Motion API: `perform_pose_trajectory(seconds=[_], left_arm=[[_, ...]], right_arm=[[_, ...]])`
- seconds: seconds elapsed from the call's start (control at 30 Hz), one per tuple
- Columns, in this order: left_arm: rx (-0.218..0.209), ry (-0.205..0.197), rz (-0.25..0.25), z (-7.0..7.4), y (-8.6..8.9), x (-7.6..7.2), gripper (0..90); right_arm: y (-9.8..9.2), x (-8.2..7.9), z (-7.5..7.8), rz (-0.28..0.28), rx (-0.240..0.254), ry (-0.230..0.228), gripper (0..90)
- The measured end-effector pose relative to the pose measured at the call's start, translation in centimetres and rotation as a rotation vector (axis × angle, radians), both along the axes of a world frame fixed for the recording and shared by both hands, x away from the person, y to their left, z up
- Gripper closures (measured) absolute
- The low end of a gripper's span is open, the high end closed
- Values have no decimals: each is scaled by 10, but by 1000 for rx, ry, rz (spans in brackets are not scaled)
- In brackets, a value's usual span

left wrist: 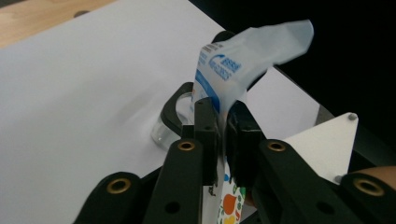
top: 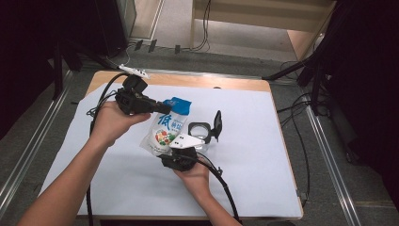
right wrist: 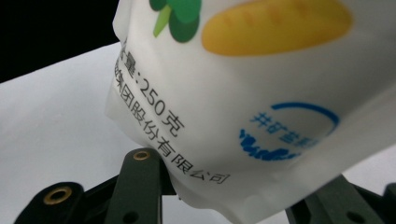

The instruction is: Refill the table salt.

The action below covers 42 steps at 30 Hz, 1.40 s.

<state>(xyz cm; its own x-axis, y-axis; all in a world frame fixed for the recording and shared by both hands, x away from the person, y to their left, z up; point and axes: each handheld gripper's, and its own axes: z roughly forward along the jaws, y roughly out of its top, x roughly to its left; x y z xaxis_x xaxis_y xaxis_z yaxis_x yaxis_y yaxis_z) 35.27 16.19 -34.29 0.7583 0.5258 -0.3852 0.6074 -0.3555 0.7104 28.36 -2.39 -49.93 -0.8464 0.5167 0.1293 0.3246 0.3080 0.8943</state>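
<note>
The table [top: 282,188], covered by a white sheet, takes up most of the high view, with bare wood showing along its far edge. Above its middle a white bag [top: 165,129] with a blue top and printed food pictures is held off the sheet between the two grippers, tilted so the blue end points up and away from the person.

The left gripper [top: 160,107], in the person's left hand [top: 110,121], reaches in from the left and pinches the bag near its blue top. In the left gripper view the jaws stand nearly together, with the thin film of the bag [left wrist: 229,74] clamped between them and the sealed end flopping over above.

The right gripper [top: 181,157], in the right hand [top: 195,176], comes up from below and grasps the bag at its lower end. In the right gripper view the bag [right wrist: 243,102] sits between the jaws, bulging over them, with black print along its bottom edge.

Just beyond the bag a small clear glass jar [top: 199,129] stands on the sheet, its black lid [top: 217,125] swung up on the right side.
</note>
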Motion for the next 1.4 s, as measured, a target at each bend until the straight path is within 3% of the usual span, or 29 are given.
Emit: perform_pose_trajectory(seconds=[0.17, 0.3, 0.43, 0.63, 0.73, 0.87, 0.93, 1.17, 1.27, 1.4], left_arm=[[11, 15, -12, -10, -1, -3, 821], [26, 11, -12, -12, -3, -3, 867], [69, 2, -14, -14, -9, -5, 900], [107, -5, 12, -16, -15, -3, 900], [103, -2, 2, -16, -20, -1, 900], [93, 5, -11, -18, -25, 2, 898], [94, 11, -18, -19, -28, 3, 892], [102, 22, -26, -24, -40, 9, 898], [110, 26, -27, -25, -43, 11, 900], [127, 29, -26, -28, -47, 13, 900]], right_arm=[[-4, 2, 1, 1, 47, 36, 616], [-3, 2, 0, 15, 31, 24, 600], [2, -2, 0, 36, 12, 8, 559], [5, -5, -2, 1, -9, 7, 495], [5, -6, -1, -16, -4, 11, 515], [0, -4, -2, -21, 28, 53, 571], [-3, -3, -3, -24, 36, 49, 572], [-7, -2, -6, -24, 64, 81, 557], [-8, -2, -7, -20, 60, 92, 499], [-8, -3, -8, -49, 59, 92, 493]])
